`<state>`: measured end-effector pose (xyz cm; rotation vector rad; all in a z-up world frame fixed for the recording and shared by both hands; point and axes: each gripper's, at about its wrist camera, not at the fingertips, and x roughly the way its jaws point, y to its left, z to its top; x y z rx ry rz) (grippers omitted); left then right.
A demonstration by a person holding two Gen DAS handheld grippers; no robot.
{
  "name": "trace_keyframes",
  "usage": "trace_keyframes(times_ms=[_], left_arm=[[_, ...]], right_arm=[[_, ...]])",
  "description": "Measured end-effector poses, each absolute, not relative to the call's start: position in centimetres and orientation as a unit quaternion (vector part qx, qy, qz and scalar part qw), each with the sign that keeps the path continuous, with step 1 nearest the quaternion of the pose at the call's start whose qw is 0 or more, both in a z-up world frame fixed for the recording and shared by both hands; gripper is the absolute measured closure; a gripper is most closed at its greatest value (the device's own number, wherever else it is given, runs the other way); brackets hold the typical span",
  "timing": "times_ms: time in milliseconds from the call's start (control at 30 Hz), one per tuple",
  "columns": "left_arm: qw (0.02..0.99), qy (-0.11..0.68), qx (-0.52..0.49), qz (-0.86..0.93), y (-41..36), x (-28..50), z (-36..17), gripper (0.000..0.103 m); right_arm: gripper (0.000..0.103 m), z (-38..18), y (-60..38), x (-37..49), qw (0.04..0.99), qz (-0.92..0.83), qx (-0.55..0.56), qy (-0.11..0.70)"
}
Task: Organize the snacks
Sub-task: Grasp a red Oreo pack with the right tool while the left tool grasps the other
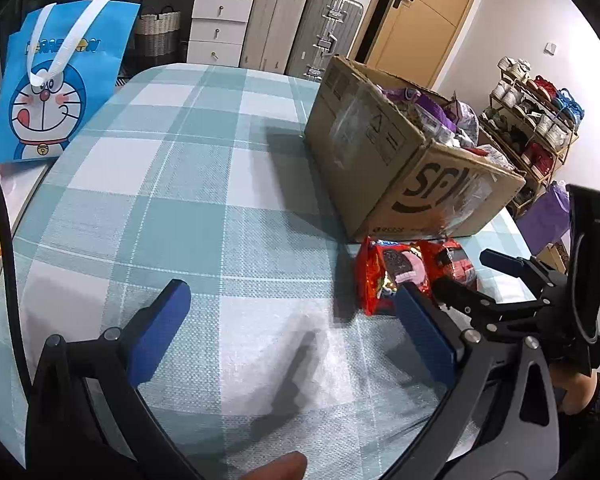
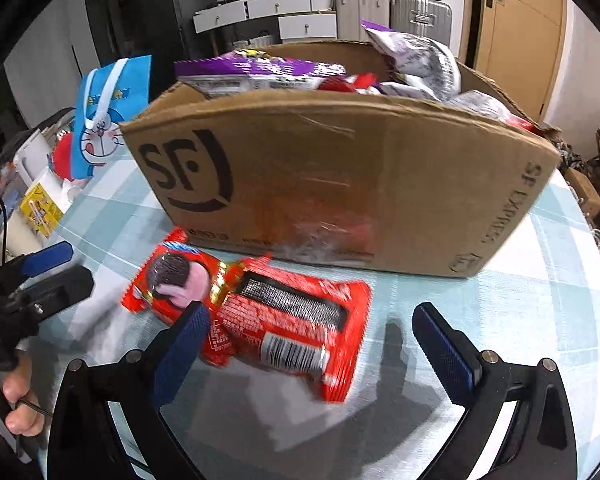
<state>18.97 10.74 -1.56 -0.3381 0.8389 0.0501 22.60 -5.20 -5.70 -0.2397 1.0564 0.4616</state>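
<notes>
A red cookie pack (image 2: 260, 312) lies flat on the checked tablecloth in front of a brown SF cardboard box (image 2: 340, 184) filled with purple, white and red snack bags (image 2: 260, 68). My right gripper (image 2: 308, 328) is open, hovering just above the pack's near end, not gripping it. In the left wrist view the pack (image 1: 404, 276) lies at the right, below the box (image 1: 384, 148). My left gripper (image 1: 288, 308) is open and empty over bare tablecloth, left of the pack. The right gripper shows there too (image 1: 468, 276), and the left gripper shows at the left edge of the right wrist view (image 2: 60, 268).
A blue Doraemon tote bag (image 1: 56, 80) stands at the table's far left edge. A yellow box (image 2: 40, 208) sits off the table's left side. Drawers and suitcases (image 1: 300, 28) line the back wall; a shoe rack (image 1: 536, 128) stands at right.
</notes>
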Motion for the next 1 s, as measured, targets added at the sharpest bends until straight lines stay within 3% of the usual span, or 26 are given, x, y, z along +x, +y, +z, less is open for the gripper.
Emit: trace_keyframes(times_ms=[233,400,500,667,1000], left_arm=[[0.9,0.406,-0.161,0.009,10.1,19.0,-1.7,0.001],[0.899,0.408,-0.161,0.008,10.0,19.0,-1.9,0.001],[0.898,0.409,-0.162,0.006,9.9,19.0,-1.9,0.001],[0.898,0.412,-0.158,0.002,9.2,19.2,-2.0,0.001],[0.893,0.43,-0.136,-0.002,5.3,20.9,-2.4,0.001]], right_arm=[[0.002,-6.6,-5.7,22.4,0.826,0.221,-0.116,0.505],[0.035,-6.4,-4.9,21.9,0.824,0.244,-0.123,0.497],[0.045,-6.1,-4.7,21.0,0.824,0.262,-0.115,0.489],[0.052,-5.3,-5.4,19.9,0.825,0.285,-0.082,0.481],[0.053,-3.7,-8.6,18.5,0.836,0.291,-0.035,0.464]])
